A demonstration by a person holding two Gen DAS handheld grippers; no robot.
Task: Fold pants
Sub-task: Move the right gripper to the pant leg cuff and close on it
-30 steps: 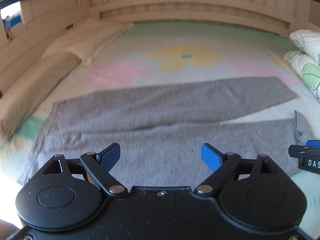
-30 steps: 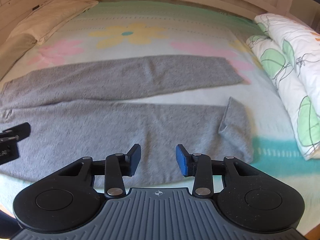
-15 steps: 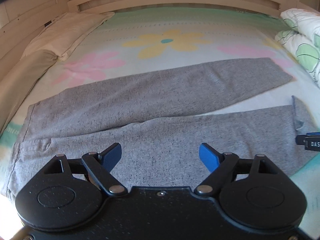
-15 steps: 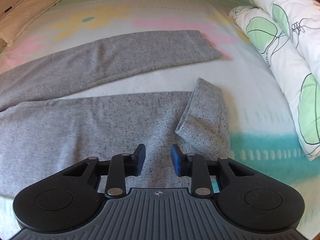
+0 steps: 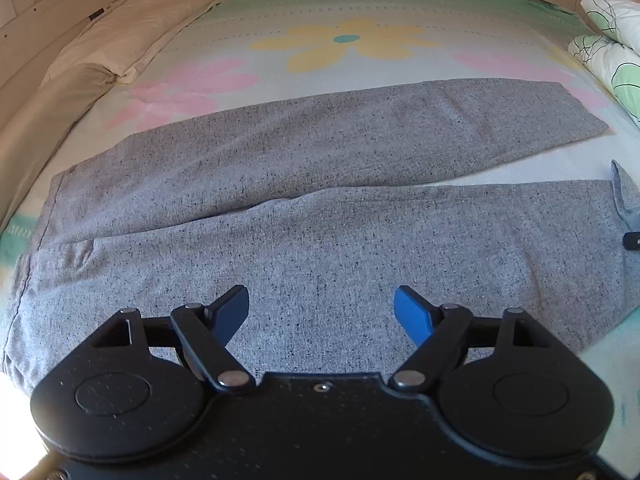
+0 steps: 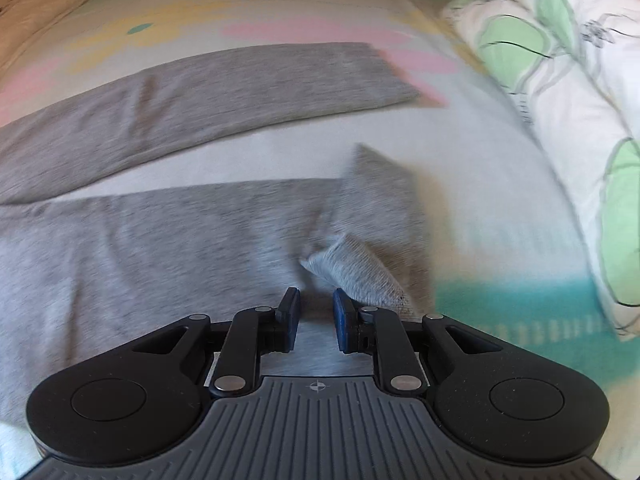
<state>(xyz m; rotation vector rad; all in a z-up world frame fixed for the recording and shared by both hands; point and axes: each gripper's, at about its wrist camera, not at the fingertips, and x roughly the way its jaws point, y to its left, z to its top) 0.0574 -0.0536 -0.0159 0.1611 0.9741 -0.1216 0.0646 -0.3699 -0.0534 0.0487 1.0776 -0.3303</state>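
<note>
Two grey legs of the pants point(image 5: 320, 208) lay spread across the bed point(image 5: 348, 40). Only the right view showed the turned-back hem point(image 6: 360, 264) beside the right gripper point(image 6: 316, 312), closing, nothing pinched. The left gripper point(image 5: 320, 308) was narrowing yet wide, empty, above the seat.

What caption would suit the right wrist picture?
Right claw, closing and holding nothing, above grey pants near the turned-up cuff.

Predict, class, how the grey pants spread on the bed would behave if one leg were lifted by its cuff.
The grey pants look floppy: the near leg's cuff is already flipped back on itself, so it would probably drape and sag. The thin knit lying flat on the bedsheet suggests little weight. A push would likely wrinkle it, not slide it whole.
</note>
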